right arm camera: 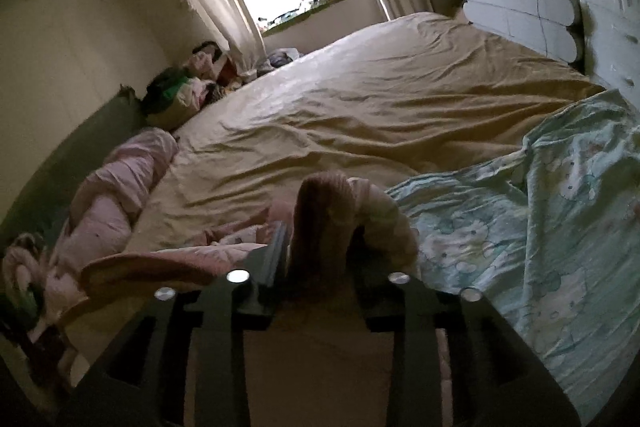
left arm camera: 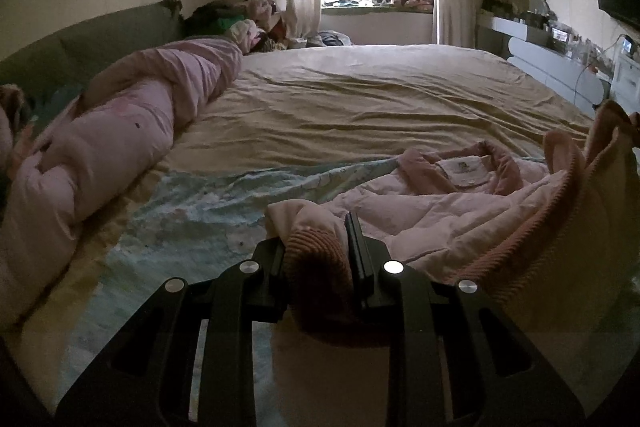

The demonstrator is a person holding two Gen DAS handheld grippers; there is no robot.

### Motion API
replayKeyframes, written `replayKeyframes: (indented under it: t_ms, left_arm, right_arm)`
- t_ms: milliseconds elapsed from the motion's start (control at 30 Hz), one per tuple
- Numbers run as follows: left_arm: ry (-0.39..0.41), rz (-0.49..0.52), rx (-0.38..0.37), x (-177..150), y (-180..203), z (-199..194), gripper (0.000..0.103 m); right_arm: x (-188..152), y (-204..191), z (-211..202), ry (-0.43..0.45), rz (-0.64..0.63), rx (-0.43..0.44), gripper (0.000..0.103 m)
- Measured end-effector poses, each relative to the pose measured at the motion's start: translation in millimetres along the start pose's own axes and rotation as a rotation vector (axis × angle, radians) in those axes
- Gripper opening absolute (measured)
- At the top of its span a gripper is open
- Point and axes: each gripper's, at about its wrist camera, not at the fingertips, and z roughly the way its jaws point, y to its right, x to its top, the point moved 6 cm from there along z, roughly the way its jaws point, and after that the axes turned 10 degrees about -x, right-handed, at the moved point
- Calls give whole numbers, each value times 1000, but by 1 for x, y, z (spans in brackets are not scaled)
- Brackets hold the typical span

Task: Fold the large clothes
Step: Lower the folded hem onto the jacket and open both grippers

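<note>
The left claw (left arm camera: 318,251) is clenched on a ribbed cuff of the pink jacket (left arm camera: 432,199), whose body lies crumpled just beyond it on the bed (left arm camera: 360,99). The right claw (right arm camera: 320,247) grips another ribbed edge of the jacket, raised above the bed.

free: wide tan wrinkled bedsheet (left arm camera: 360,99), bare across the middle | left edge: rolled pink quilt (left arm camera: 132,123) along the green headboard (left arm camera: 100,31) | far corner: heap of mixed clothes (left arm camera: 244,23) | near: crumpled light-blue printed sheet (right arm camera: 520,227)
</note>
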Motion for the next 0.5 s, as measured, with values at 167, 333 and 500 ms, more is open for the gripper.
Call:
replayKeyframes:
  t_ms: [167,333,500]
  left_arm:
    - [0,-8,-6,-2,-1,4,17]
    - [-8,-14,-13,-3,2,20,18]
    - [-4,-26,-15,-2,4,27,27]
  right_arm:
    - [-7,-21,-27,129,-109,-71,71]
    - [-62,-67,-25,97,-337,-63,71]
    - [-135,-101,17,-103,-485,-10,69]
